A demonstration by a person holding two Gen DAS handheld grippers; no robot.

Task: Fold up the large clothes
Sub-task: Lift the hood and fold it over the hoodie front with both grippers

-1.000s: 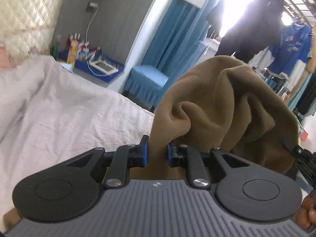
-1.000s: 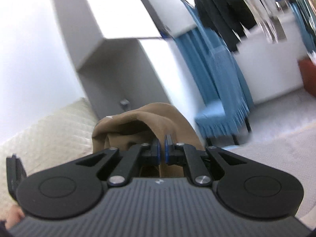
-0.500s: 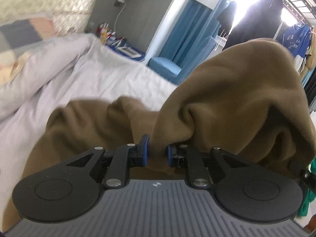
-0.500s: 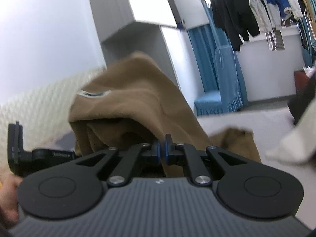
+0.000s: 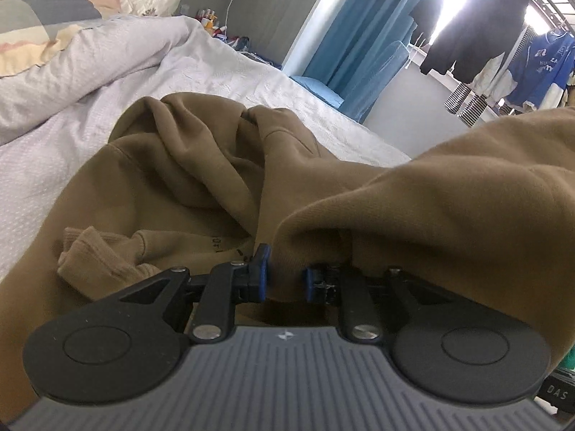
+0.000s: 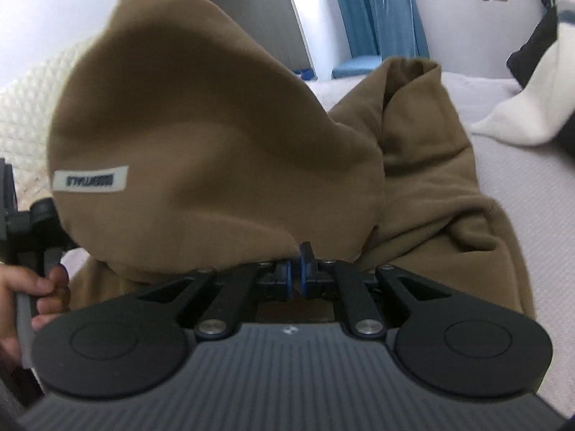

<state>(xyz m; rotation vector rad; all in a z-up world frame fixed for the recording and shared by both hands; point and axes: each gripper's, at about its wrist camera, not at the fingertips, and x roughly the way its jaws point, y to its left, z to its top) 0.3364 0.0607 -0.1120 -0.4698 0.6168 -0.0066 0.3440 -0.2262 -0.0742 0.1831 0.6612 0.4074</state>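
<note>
1. Left gripper [image 5: 284,276]: jaws set a little apart, pinching a thick fold of the brown hoodie [image 5: 201,194] between the two blue pads.
2. Right gripper [image 6: 297,273]: jaws pressed almost together on a thin edge of the same hoodie [image 6: 215,136]; cloth balloons up above and left of them.
3. One hoodie only. Its far part lies crumpled on the bed [image 5: 273,82]; the near part hangs raised between the two grippers.
4. One ribbed cuff [image 5: 93,255] rests on the hoodie's body, just left of the left jaws.
5. Writing: small dark print on the hoodie just ahead of the left jaws, too small to read. One white sewn label [image 6: 90,181] with dark lettering, upside down and blurred, not legible.
6. A hand [image 6: 32,287] shows at the left edge of the right wrist view, fingers round a grey handle.
7. Farther out: one patchwork pillow [image 5: 46,7], blue curtains [image 5: 363,36], dark and blue garments [image 5: 478,32] hanging at the window; "DAS" printed on a black part [image 5: 557,391] at lower right.
</note>
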